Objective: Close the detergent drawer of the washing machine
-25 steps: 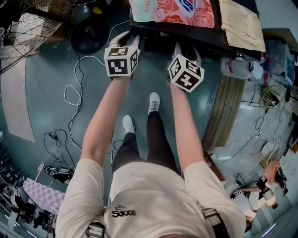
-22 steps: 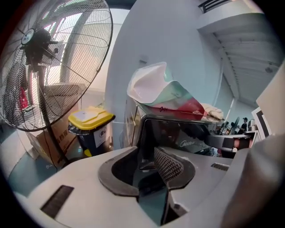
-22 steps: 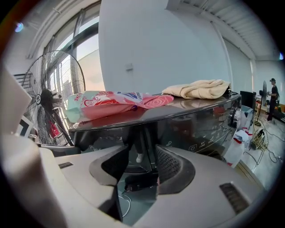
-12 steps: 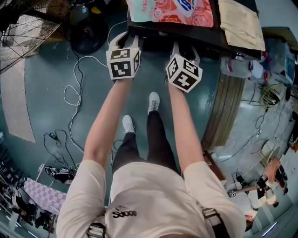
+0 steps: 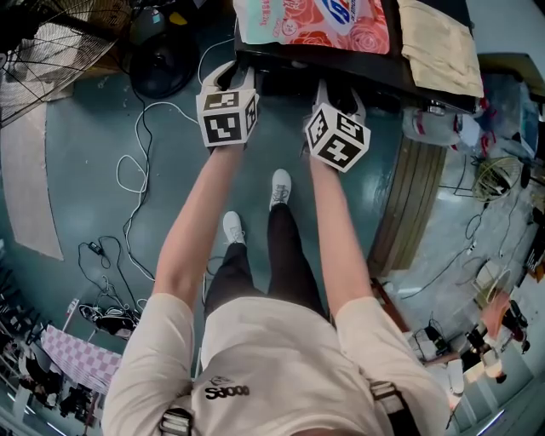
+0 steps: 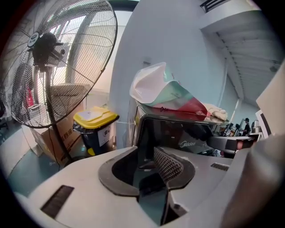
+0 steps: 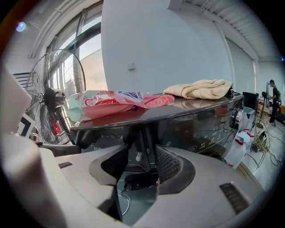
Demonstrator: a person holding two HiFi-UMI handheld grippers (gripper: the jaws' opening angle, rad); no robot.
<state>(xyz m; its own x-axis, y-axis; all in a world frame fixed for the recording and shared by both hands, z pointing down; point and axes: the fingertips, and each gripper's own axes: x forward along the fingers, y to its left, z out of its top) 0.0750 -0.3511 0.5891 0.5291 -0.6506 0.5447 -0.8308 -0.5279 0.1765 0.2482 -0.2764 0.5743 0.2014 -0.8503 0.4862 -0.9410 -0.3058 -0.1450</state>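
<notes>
The dark glossy washing machine (image 5: 375,75) stands right in front of me, its front panel (image 6: 178,133) filling the space past both sets of jaws. I cannot make out the detergent drawer as a separate part in any view. My left gripper (image 5: 232,75) hovers at the machine's upper front edge, at its left end. Its jaws are closing and have nothing between them (image 6: 144,167). My right gripper (image 5: 341,92) hangs beside it, in front of the same edge, open and empty (image 7: 138,167). Whether either one touches the panel I cannot tell.
A red and white detergent bag (image 5: 315,21) and a beige cloth (image 5: 438,43) lie on the machine's top. A big floor fan (image 6: 49,62) and a yellow-lidded bin (image 6: 93,120) stand to the left. Cables (image 5: 136,170) trail over the floor; wooden boards (image 5: 417,196) lie at the right.
</notes>
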